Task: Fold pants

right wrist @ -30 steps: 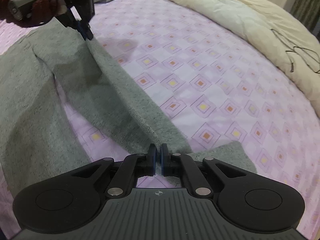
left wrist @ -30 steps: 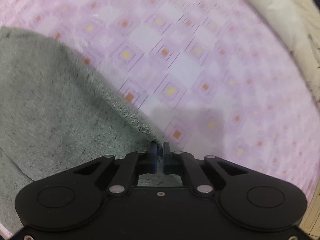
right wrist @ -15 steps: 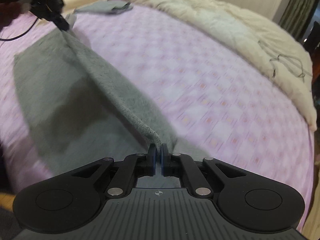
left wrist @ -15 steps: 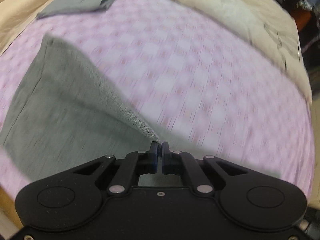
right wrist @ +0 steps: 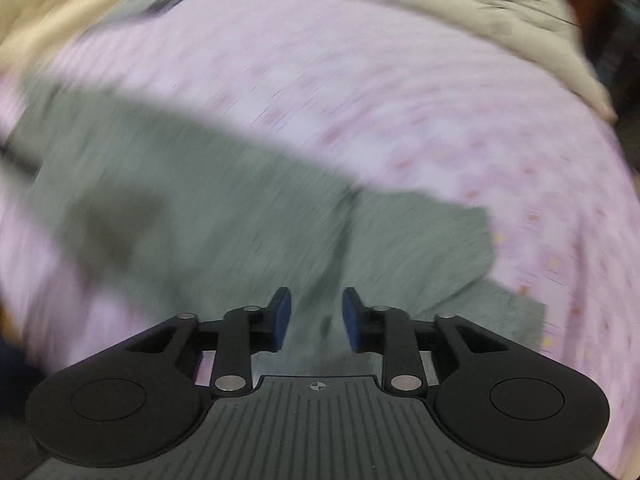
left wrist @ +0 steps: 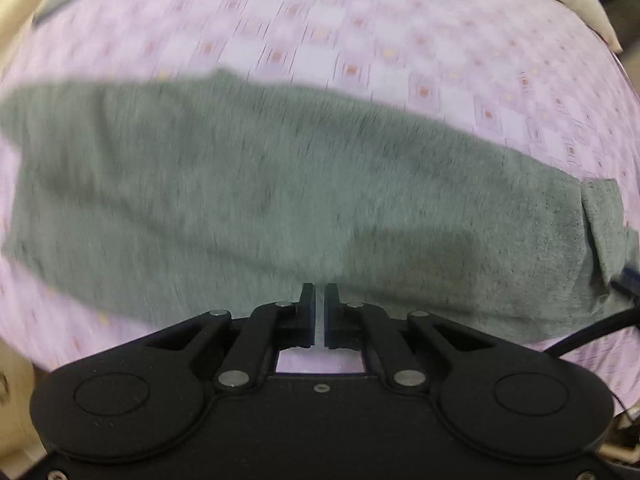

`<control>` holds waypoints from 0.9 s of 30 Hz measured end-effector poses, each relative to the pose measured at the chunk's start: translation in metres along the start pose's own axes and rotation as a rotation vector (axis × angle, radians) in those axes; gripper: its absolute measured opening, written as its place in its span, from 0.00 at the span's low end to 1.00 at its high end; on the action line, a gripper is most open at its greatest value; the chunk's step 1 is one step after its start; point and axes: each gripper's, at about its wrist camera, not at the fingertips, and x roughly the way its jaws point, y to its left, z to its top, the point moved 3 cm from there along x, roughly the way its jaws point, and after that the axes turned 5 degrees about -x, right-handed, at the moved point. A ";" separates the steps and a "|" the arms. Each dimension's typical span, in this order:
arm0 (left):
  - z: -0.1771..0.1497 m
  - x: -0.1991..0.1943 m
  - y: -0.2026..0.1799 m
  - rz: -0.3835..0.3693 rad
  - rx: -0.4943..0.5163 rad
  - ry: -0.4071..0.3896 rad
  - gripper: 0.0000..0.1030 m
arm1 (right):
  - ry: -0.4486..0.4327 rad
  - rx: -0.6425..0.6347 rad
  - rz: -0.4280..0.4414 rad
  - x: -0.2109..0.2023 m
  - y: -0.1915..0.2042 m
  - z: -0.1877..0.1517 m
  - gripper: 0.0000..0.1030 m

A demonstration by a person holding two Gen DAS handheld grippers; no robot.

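Note:
The grey pants (left wrist: 280,184) lie flat across the pink patterned bedsheet (left wrist: 400,32), folded lengthwise into one long band. My left gripper (left wrist: 319,300) sits at the near edge of the band, its jaws a narrow slit apart with nothing visibly between them. In the right wrist view the pants (right wrist: 240,220) stretch from left to lower right. My right gripper (right wrist: 316,308) is open just above the cloth and holds nothing. Both views are motion-blurred.
A cream duvet (right wrist: 440,20) is bunched along the far side of the bed. A folded grey garment (right wrist: 152,0) lies at the far left. A black cable (left wrist: 592,332) runs at the right of the left wrist view.
Both grippers carried the pants' lifted edge over and laid it down. The right gripper opened and let go. The left jaws parted slightly off the cloth.

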 end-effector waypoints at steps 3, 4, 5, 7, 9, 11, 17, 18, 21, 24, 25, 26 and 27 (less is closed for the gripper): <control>0.011 0.005 0.003 0.022 0.031 -0.023 0.10 | -0.012 0.132 -0.099 0.017 -0.010 0.020 0.29; 0.011 0.010 0.005 0.028 0.038 -0.022 0.10 | -0.010 0.165 -0.122 0.025 -0.011 0.026 0.29; 0.015 0.014 0.007 0.037 0.046 -0.017 0.11 | -0.005 0.184 -0.137 0.031 -0.011 0.026 0.29; 0.013 0.026 0.013 0.052 0.059 -0.007 0.11 | 0.025 0.194 -0.176 0.049 -0.006 0.033 0.29; 0.012 0.037 0.019 0.069 0.073 0.014 0.12 | 0.067 0.179 -0.223 0.065 -0.001 0.034 0.29; 0.009 0.048 0.025 0.078 0.083 0.040 0.12 | 0.129 0.153 -0.303 0.079 0.004 0.031 0.28; -0.003 0.087 0.042 0.106 0.129 0.153 0.12 | 0.061 0.277 -0.404 0.052 -0.008 0.024 0.03; -0.006 0.088 0.043 0.094 0.142 0.145 0.12 | 0.026 0.334 -0.427 0.037 -0.015 0.021 0.03; -0.009 0.087 0.040 0.087 0.197 0.134 0.12 | -0.036 0.547 -0.521 -0.005 -0.043 -0.005 0.03; -0.013 0.084 0.035 0.085 0.235 0.128 0.11 | 0.000 0.785 -0.548 -0.018 -0.073 -0.052 0.03; -0.013 0.084 0.034 0.084 0.239 0.127 0.11 | 0.021 0.829 -0.543 -0.015 -0.081 -0.068 0.03; -0.014 0.083 0.034 0.082 0.243 0.126 0.12 | 0.051 0.846 -0.538 -0.009 -0.085 -0.080 0.03; -0.013 0.083 0.035 0.081 0.244 0.125 0.12 | 0.085 0.842 -0.536 -0.004 -0.087 -0.089 0.01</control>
